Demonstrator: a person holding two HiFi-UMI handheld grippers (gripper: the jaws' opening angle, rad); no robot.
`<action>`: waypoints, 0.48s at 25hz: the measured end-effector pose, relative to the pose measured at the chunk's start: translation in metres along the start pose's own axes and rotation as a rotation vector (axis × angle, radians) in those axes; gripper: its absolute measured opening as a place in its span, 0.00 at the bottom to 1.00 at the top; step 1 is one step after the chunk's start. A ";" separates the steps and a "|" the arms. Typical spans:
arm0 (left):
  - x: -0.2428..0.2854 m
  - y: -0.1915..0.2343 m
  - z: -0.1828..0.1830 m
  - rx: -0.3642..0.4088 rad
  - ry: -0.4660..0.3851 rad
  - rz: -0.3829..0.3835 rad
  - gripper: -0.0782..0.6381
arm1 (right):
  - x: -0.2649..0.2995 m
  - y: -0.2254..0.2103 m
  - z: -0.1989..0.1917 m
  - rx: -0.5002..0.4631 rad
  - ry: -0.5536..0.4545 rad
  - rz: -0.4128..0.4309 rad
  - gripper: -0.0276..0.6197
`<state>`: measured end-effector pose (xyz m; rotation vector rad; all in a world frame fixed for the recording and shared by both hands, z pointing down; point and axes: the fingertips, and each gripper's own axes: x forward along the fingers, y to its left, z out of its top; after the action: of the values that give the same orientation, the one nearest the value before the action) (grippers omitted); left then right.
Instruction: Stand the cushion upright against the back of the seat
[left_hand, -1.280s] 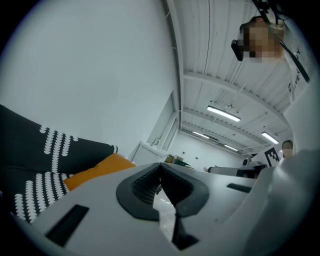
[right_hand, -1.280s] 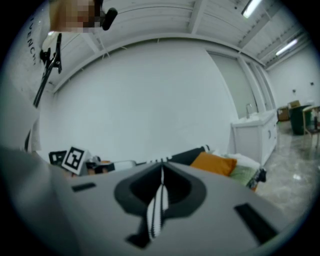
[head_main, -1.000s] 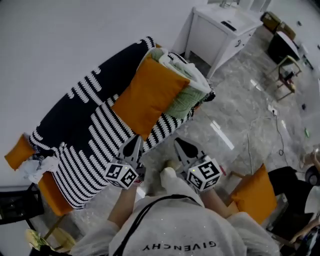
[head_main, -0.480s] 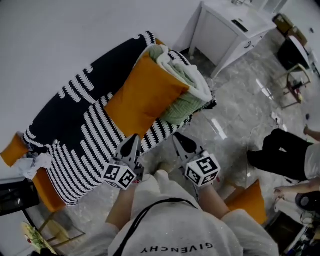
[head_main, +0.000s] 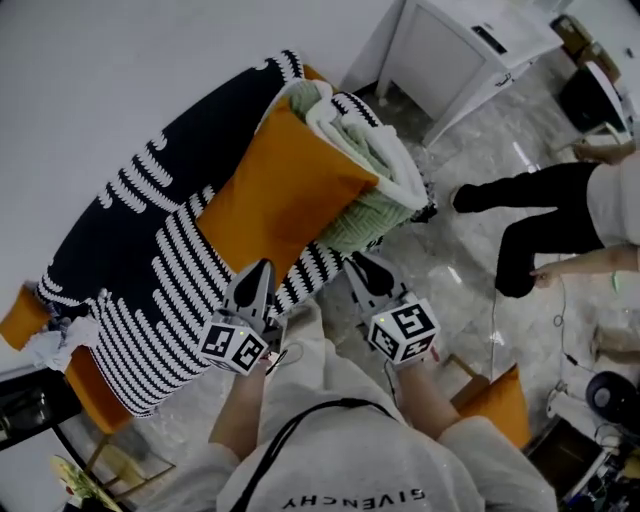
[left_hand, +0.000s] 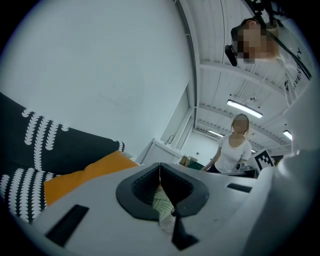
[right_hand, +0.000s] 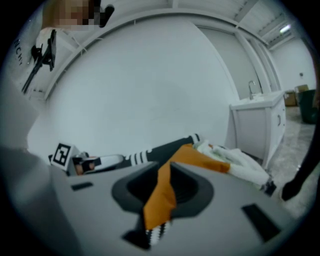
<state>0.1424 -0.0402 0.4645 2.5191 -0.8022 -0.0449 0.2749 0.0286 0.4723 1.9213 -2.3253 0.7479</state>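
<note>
While the left tongs sit closed and the right tongs, just opening, grip nothing, a sweatshirt reads "GIVENCHY" near the orange cushion.

Light grey sweatshirt, black strap

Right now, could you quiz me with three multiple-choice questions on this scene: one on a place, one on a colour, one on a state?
1. Where is the orange cushion?
A on the sofa, by the blankets
B under the sofa
C on the white cabinet

2. The sofa's cover is:
A red
B black and white
C plain green

3. The left gripper is:
A wide open
B shut
C lifting the cushion

Answers:
1 A: it lies on the seat beside the pile.
2 B: white stripes on black.
3 B: its jaws meet in the left gripper view.
</note>
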 end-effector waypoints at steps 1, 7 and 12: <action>0.008 0.004 0.000 0.000 0.001 -0.003 0.14 | 0.005 -0.007 0.000 0.005 0.005 -0.009 0.14; 0.060 0.027 0.007 -0.003 0.019 -0.019 0.15 | 0.035 -0.051 0.003 0.025 0.048 -0.064 0.20; 0.093 0.048 0.011 0.009 0.042 -0.031 0.15 | 0.062 -0.081 0.004 0.047 0.069 -0.110 0.25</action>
<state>0.1921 -0.1302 0.4874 2.5319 -0.7479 0.0015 0.3370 -0.0399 0.5164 1.9895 -2.1624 0.8514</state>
